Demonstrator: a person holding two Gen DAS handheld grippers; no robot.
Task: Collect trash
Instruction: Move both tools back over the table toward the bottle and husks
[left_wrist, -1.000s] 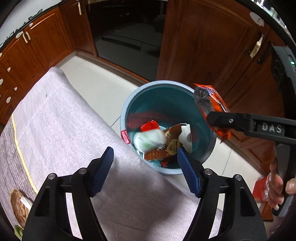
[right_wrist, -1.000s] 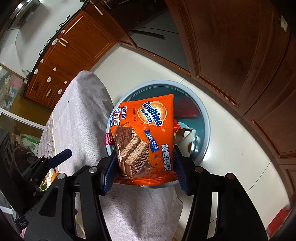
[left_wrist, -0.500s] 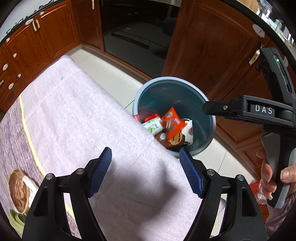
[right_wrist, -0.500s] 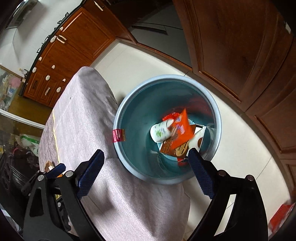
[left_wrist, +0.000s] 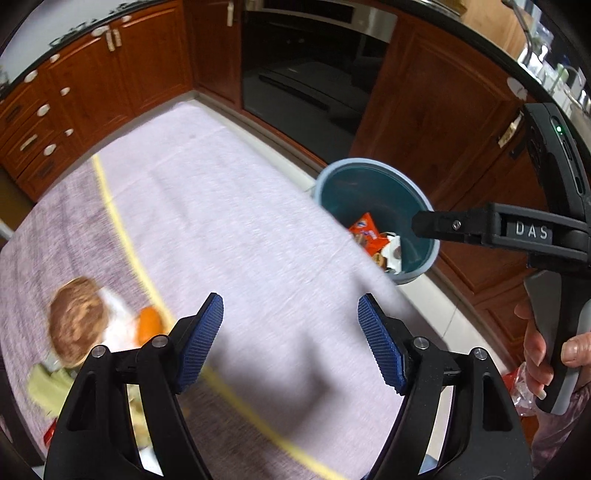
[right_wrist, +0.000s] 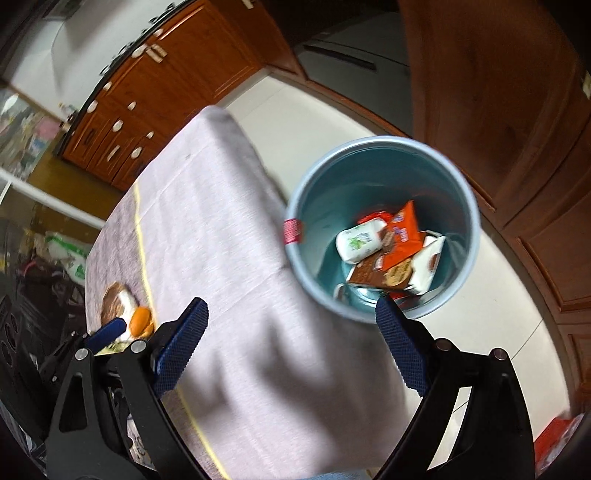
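Left gripper (left_wrist: 290, 341): jaws spread wide with nothing between them, hanging above the grey-clothed tabletop (left_wrist: 229, 229).
Right gripper (right_wrist: 291, 345): jaws also spread and empty, hanging over the tabletop edge beside the blue bin (right_wrist: 474, 236).
Bin contents: an orange Ovaltine wafer wrapper (right_wrist: 404, 236), a white pouch with green print (right_wrist: 360, 242) and a brown carton lie at the bottom.
Remaining trash: a blurred cluster at the near-left of the tabletop, made up of a brown round wrapper (left_wrist: 75, 323), an orange piece (left_wrist: 149, 323) touching it and a yellow-green scrap (left_wrist: 46, 386) just below.
Deciding relation: the cluster lies left of and slightly short of the left jaws, well apart from the bin on the far right; the left gripper is plainly nearer.
Long axis: too blurred to tell.
Likely next move: swing the left gripper left and down onto the cluster.
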